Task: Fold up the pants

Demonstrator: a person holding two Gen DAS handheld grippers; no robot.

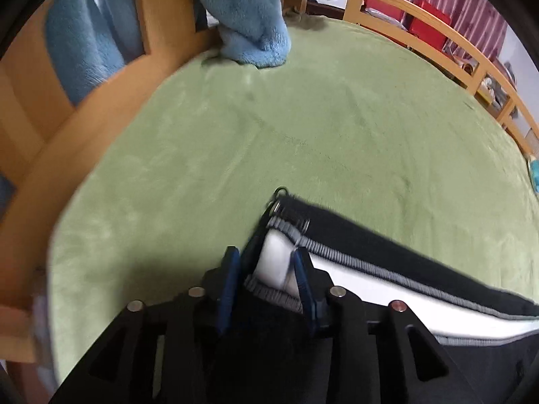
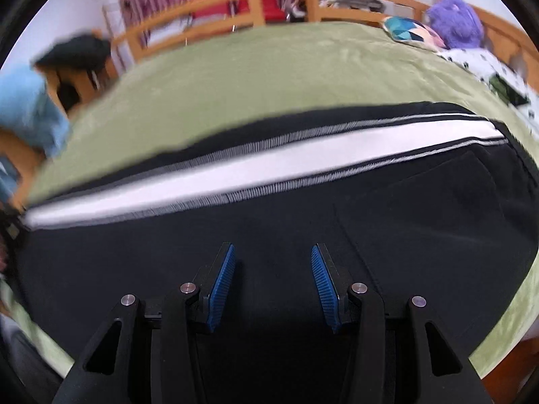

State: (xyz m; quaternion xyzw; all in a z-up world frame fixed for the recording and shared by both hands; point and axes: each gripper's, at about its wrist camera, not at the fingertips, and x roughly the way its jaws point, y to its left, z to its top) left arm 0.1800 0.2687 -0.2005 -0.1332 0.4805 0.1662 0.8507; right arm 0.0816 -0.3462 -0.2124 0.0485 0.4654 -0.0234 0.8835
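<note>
Green plush cloth [image 1: 303, 118] covers the bed, and the black pants [image 2: 269, 229] lie flat on it with a broad white side stripe [image 2: 235, 165], edged in grey ribbing, running lengthwise.

In the left wrist view, a wooden bed frame [image 1: 67, 128] curves along the left edge, and a fluffy blue blanket [image 1: 249, 17] hangs over it, its end resting on the green cover. Further right, the left tongs [image 1: 266, 266] sit at the end of the pants where small metal snaps [image 1: 277, 207] show. Its blue pads [image 1: 229, 282] are drawn in on a bunch of the fabric, black cloth and white stripe both pinched between them; the jaws stand narrow, not fully together, with the cloth filling the gap. From there the striped pants run off to the lower right. A wooden rail [image 1: 438, 43] bounds the far side, with red boxes [image 1: 427, 23] behind it.

In the right wrist view, the blue blanket [image 2: 30, 111] shows blurred at the left. The right tongs [image 2: 273, 259] hover over the plain black part of the pants, jaws spread wide, nothing between the ribbed blue pads [image 2: 222, 282]; whether the tips touch the cloth cannot be told. At the far right lie a patterned cushion [image 2: 411, 33], a purple plush toy [image 2: 454, 23] and a spotted white cloth [image 2: 478, 64].
</note>
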